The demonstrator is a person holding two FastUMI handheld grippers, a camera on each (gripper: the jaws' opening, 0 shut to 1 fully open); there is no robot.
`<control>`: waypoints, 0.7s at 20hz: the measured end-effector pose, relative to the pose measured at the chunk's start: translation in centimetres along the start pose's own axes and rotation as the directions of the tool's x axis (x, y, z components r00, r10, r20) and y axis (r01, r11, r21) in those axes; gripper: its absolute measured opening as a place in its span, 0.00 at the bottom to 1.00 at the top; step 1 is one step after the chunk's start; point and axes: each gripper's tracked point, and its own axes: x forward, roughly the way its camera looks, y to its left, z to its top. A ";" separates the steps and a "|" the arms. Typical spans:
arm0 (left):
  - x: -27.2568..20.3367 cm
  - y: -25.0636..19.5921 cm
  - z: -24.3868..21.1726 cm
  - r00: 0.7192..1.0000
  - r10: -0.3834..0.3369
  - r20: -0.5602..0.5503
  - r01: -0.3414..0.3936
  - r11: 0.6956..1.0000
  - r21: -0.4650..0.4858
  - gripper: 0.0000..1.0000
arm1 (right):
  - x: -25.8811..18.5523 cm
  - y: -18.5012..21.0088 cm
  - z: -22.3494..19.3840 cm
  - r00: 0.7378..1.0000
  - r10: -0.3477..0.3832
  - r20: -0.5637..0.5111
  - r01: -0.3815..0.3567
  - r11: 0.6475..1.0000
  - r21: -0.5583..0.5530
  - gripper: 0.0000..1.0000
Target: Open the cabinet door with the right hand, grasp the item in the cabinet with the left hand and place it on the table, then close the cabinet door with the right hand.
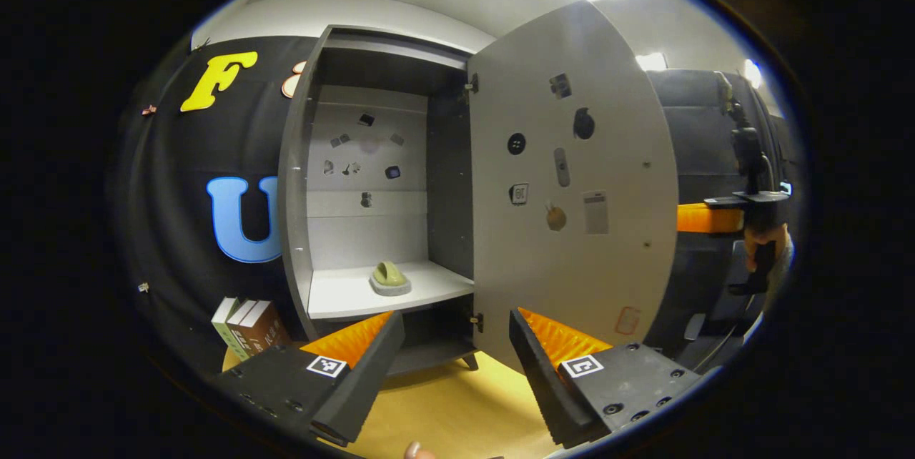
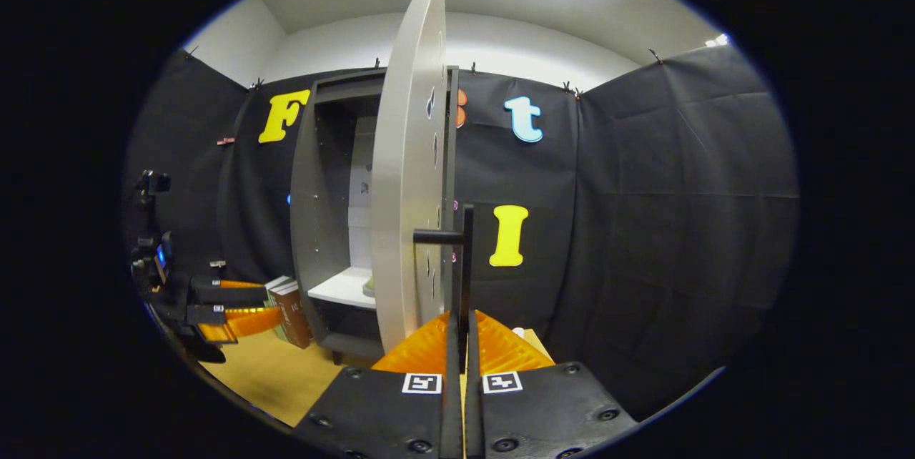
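Note:
The grey cabinet (image 1: pixel 294 180) stands with its door (image 1: pixel 572 230) swung wide to the right. On its white shelf (image 1: pixel 343 296) sits a small yellow-green item on a grey base (image 1: pixel 389 278); a sliver of the item (image 2: pixel 367 288) peeks past the door edge. My left gripper (image 1: pixel 455 316) is open, in front of and below the shelf, apart from the item. My right gripper (image 2: pixel 461 334) is shut on the door's black bar handle (image 2: pixel 467 259), with the door (image 2: pixel 404 180) seen edge-on. In the left gripper view the right gripper (image 1: pixel 709 219) and a hand (image 1: pixel 768 241) show behind the door's outer edge.
A few books (image 1: pixel 246 327) stand on the yellow wooden table (image 1: pixel 450 402) left of the cabinet, close to my left gripper (image 2: pixel 275 300). Small stickers dot the door's inner face and the cabinet's back panel. Black cloth walls surround the booth.

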 end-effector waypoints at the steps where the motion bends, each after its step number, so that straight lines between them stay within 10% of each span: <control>1: 0.8 0.6 -0.1 1.000 0.007 -0.003 -0.007 1.000 0.007 0.93 | -0.6 0.1 -0.1 1.000 0.007 -0.001 -0.007 1.000 -0.001 0.07; 8: 8.4 4.5 2.4 1.000 0.011 0.021 -0.012 1.000 0.029 0.93 | -3.3 -8.4 -2.7 0.968 -0.250 -0.023 0.251 0.968 -0.001 0.05; 13: 15.0 8.7 2.7 0.995 0.097 -0.038 -0.093 0.992 0.087 0.97 | -4.4 -13.6 -4.4 0.929 -0.369 -0.026 0.369 0.929 0.015 0.76; 14: 16.4 9.2 2.4 0.992 0.111 -0.059 -0.104 0.989 0.103 0.97 | -4.2 -14.1 -4.8 0.927 -0.373 -0.032 0.373 0.927 0.020 0.77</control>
